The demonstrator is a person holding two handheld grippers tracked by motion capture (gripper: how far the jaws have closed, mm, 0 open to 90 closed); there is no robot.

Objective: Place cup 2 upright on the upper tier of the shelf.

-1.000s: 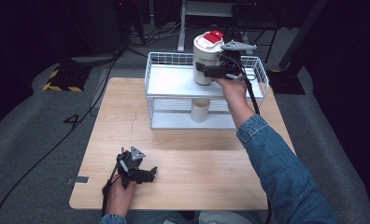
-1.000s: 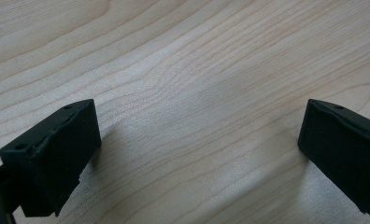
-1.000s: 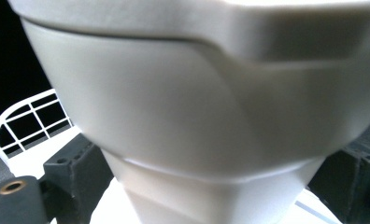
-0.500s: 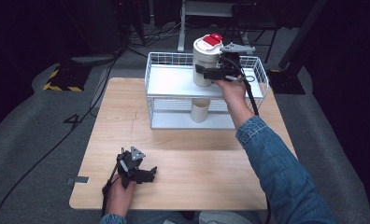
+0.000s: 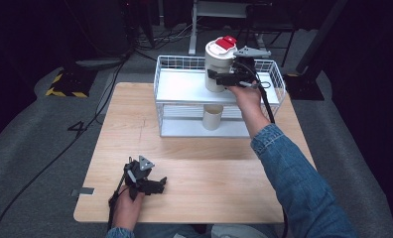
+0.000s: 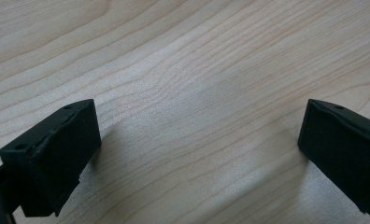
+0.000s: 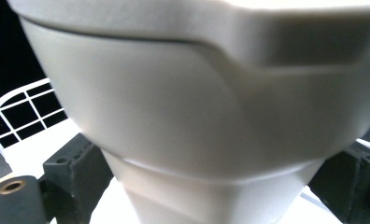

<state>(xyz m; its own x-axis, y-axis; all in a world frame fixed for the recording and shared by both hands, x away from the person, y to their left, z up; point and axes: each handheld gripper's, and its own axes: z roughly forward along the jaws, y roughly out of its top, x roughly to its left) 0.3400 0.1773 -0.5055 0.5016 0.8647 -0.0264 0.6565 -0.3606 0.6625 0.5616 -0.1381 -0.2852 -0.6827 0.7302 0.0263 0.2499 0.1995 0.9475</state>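
A tall white container (image 5: 218, 64) with a red cap (image 5: 228, 41) stands upright on the top shelf of a white wire rack (image 5: 182, 88). My right gripper (image 5: 220, 77) is shut on its body from the right side. In the right gripper view the container (image 7: 174, 102) sits very close, with one black finger (image 7: 73, 163) on each side of its narrower lower part. A small white cup (image 5: 213, 117) stands on the rack's lower shelf. My left gripper (image 5: 157, 184) rests low on the wooden table near its front left. It is open, with bare wood between its fingers (image 6: 57, 149).
The wooden table (image 5: 209, 168) lies between the rack and the front edge. The rack's wire rim (image 7: 15, 105) rises around the top shelf. Cables and stands lie on the dark floor behind the table.
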